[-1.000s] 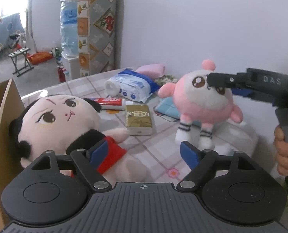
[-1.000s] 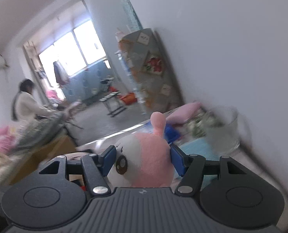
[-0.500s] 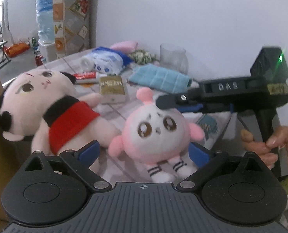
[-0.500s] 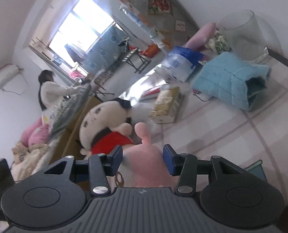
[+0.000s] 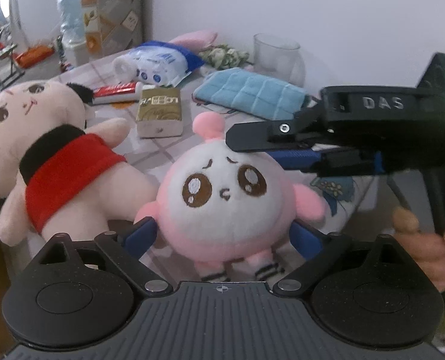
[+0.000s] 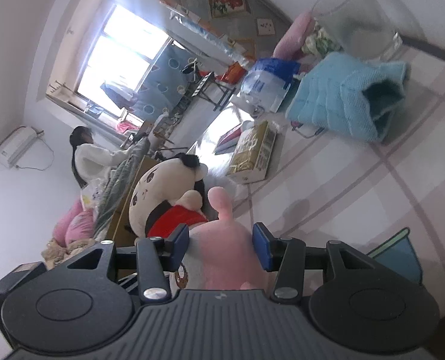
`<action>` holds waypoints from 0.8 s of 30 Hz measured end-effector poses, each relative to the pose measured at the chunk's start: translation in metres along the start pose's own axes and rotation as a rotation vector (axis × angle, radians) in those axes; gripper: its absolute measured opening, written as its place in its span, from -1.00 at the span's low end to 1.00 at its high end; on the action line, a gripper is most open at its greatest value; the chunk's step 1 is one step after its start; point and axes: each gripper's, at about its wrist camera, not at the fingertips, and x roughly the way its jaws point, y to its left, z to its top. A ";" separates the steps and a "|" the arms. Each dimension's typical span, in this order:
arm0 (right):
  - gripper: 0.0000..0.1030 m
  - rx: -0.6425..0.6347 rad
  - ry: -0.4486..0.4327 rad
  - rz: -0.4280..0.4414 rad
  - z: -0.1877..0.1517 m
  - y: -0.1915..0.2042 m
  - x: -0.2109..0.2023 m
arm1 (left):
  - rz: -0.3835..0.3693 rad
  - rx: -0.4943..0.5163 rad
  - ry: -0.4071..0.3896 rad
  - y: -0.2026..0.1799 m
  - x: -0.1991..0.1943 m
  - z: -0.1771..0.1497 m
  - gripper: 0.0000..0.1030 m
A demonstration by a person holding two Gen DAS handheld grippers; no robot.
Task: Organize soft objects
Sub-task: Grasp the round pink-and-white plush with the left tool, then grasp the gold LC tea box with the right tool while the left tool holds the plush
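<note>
I hold the pink round plush pinched at its head in my right claw while it sits between the spread, non-touching jaws of my left claw, mid-handover I judge, so next the left must close before the right lets go

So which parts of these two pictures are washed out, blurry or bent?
Right wrist view: the window is blown out white, the room bows around it, and the glass is smeared. Left wrist view: evenly lit; the pink plush is sharp, the hand soft.
</note>
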 end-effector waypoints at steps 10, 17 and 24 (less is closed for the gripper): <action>-0.27 0.001 0.071 0.046 -0.005 0.004 0.012 | 0.033 -0.025 0.036 -0.001 -0.013 -0.004 0.80; 0.09 -0.153 0.052 -0.050 0.017 0.033 0.012 | 0.018 -0.052 0.009 0.005 -0.013 -0.007 0.74; 0.42 -0.271 0.045 -0.165 0.061 0.048 0.045 | -0.034 -0.106 0.009 0.020 -0.017 -0.012 0.70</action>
